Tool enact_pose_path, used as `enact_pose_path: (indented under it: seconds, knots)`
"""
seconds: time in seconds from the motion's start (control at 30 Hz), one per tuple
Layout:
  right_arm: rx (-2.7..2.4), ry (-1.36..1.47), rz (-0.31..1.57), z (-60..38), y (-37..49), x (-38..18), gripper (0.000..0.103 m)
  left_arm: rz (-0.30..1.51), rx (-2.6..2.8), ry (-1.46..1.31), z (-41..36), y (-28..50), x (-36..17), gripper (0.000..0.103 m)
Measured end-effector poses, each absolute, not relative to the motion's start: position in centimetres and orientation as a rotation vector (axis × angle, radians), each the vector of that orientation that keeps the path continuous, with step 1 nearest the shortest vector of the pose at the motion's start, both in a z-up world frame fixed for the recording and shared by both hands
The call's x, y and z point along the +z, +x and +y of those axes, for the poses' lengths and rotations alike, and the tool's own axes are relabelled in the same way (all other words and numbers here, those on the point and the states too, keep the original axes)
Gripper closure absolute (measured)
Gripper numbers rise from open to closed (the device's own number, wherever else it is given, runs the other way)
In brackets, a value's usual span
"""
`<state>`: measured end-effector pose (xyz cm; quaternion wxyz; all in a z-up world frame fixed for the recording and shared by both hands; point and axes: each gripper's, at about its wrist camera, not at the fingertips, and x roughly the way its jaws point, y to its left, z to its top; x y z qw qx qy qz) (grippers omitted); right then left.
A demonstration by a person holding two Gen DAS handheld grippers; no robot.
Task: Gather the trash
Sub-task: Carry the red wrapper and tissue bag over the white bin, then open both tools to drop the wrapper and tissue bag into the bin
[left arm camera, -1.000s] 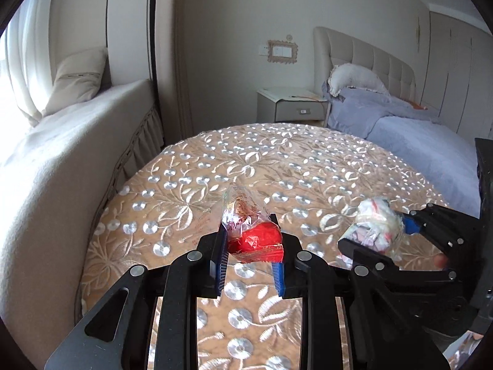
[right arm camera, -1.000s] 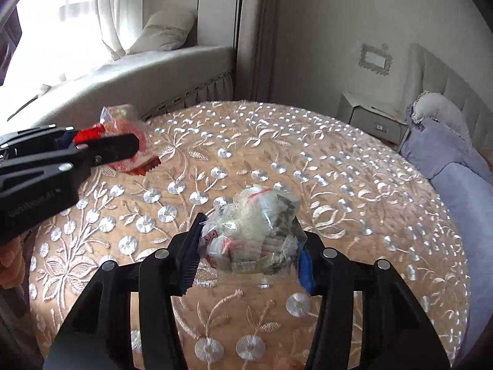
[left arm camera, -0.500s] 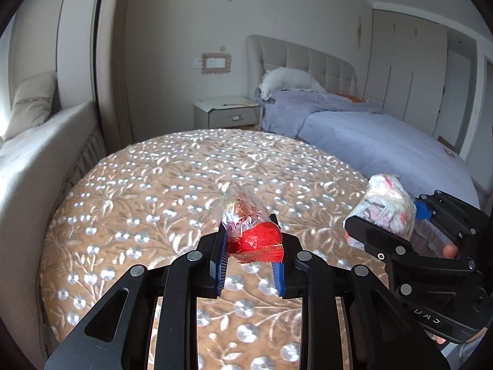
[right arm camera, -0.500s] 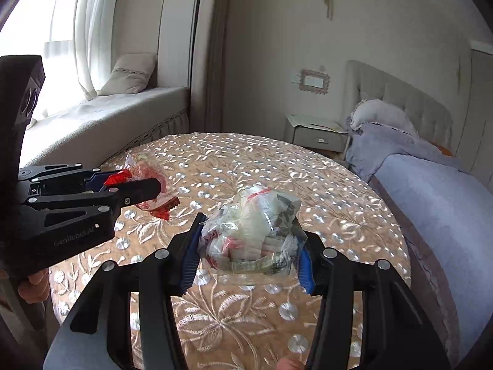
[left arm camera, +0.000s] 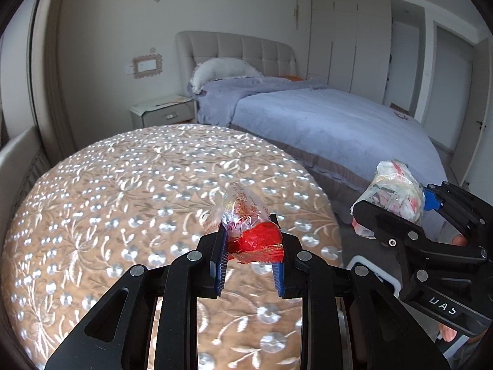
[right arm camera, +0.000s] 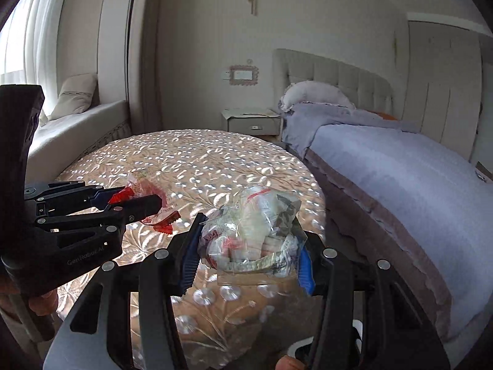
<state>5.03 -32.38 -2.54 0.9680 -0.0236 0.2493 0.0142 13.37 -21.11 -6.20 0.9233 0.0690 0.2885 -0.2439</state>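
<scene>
My left gripper (left arm camera: 250,257) is shut on a red and clear snack wrapper (left arm camera: 246,225), held above the round table (left arm camera: 123,191). My right gripper (right arm camera: 246,259) is shut on a clear plastic bag of crumpled trash (right arm camera: 252,225), held over the table's right edge. In the left wrist view the right gripper (left arm camera: 397,212) with its trash bag (left arm camera: 391,188) is at the right, off the table's edge. In the right wrist view the left gripper (right arm camera: 129,202) with the red wrapper (right arm camera: 148,191) is at the left.
The table has a gold floral embroidered cloth. A bed with a lilac cover (left arm camera: 323,117) stands to the right. A bedside cabinet (left arm camera: 161,112) is beyond the table. A window seat with a cushion (right arm camera: 74,95) is at the left. A white object (left arm camera: 369,274) sits below the table's right edge.
Both grippers have swung to the right with their trash still held. The bed now fills more of both views and the window seat has slid out to the left.
</scene>
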Motion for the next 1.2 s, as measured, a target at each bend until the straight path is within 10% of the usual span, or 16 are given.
enact_pose_path:
  seconds: [0.97,1.07,1.1,1.2]
  knots:
    - [-0.381,0.222,0.653,-51.7,-2.5,-13.2,0.050,0.924,-0.974,0.464,-46.5,9.6,-21.1,0.076]
    - [-0.395,0.253,0.680,-53.0,-2.5,-14.6,0.050,0.998,-1.008,0.486,-48.2,9.7,-23.2,0.041]
    - [-0.399,0.261,0.688,-53.5,-2.5,-15.0,0.050,1.014,-1.018,0.480,-48.6,9.8,-23.6,0.012]
    - [-0.408,0.286,0.718,-54.5,-2.3,-16.1,0.050,1.011,-1.005,0.501,-49.3,10.1,-24.6,0.005]
